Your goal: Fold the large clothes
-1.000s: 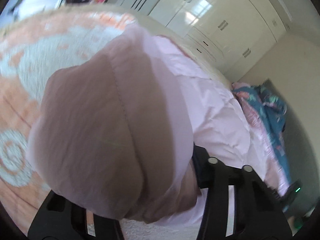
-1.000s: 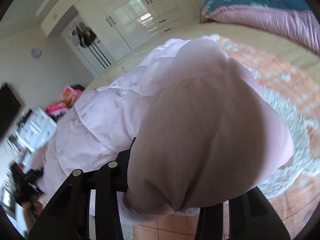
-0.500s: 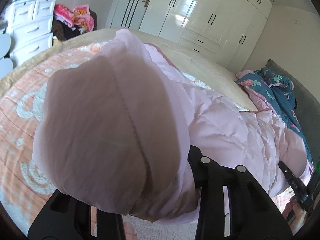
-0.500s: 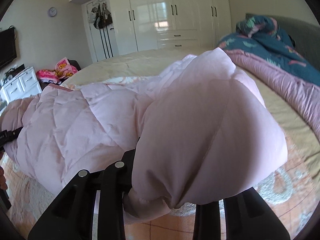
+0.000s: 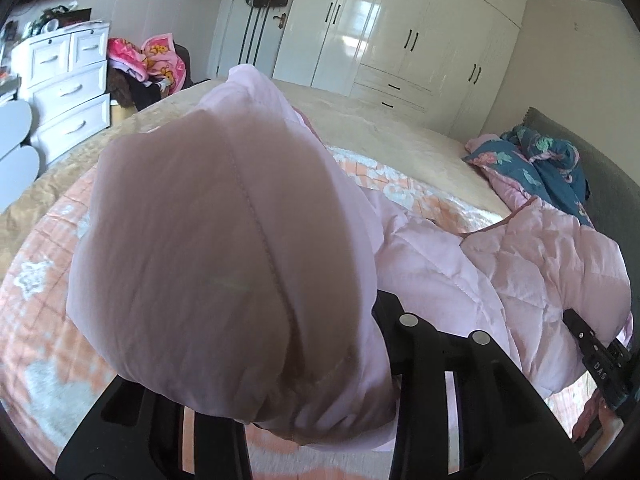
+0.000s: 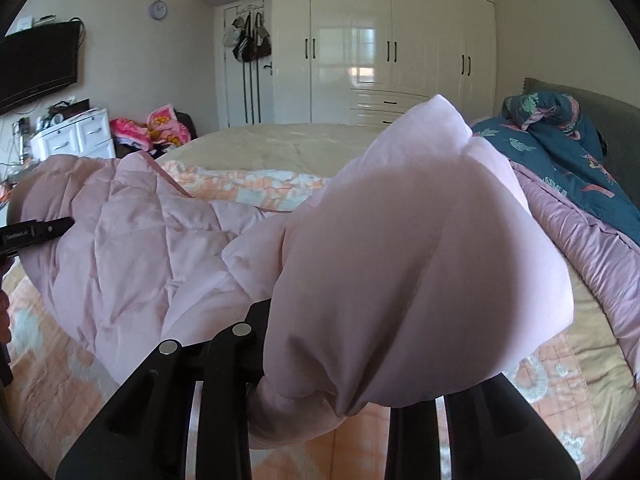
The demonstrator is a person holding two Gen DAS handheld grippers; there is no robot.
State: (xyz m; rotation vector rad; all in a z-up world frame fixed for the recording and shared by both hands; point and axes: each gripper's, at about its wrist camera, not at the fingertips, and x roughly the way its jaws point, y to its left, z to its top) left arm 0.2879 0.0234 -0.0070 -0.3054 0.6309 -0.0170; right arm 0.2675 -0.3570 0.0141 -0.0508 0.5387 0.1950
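A pale pink quilted jacket (image 5: 520,272) hangs between my two grippers above the bed. My left gripper (image 5: 280,380) is shut on a puffed bunch of its fabric (image 5: 224,240), which hides the fingertips. My right gripper (image 6: 340,392) is shut on another bunch of the jacket (image 6: 400,260). The quilted body (image 6: 140,248) sags between the two grips. In the left wrist view the right gripper's black tip (image 5: 596,360) shows at the jacket's far end. In the right wrist view the left gripper's tip (image 6: 32,234) shows at the left edge.
An orange and white patterned blanket (image 5: 36,292) covers the bed under the jacket. A blue floral quilt with pink lining (image 6: 560,152) lies piled by the grey headboard (image 6: 616,120). Beyond stand a white wardrobe (image 6: 360,40), white drawers (image 5: 68,80) and a heap of pink clothes (image 5: 156,60).
Both grippers have risen with the jacket still clamped, and both views have rolled towards level. The jacket's body has come up off the blanket and now stretches between them.
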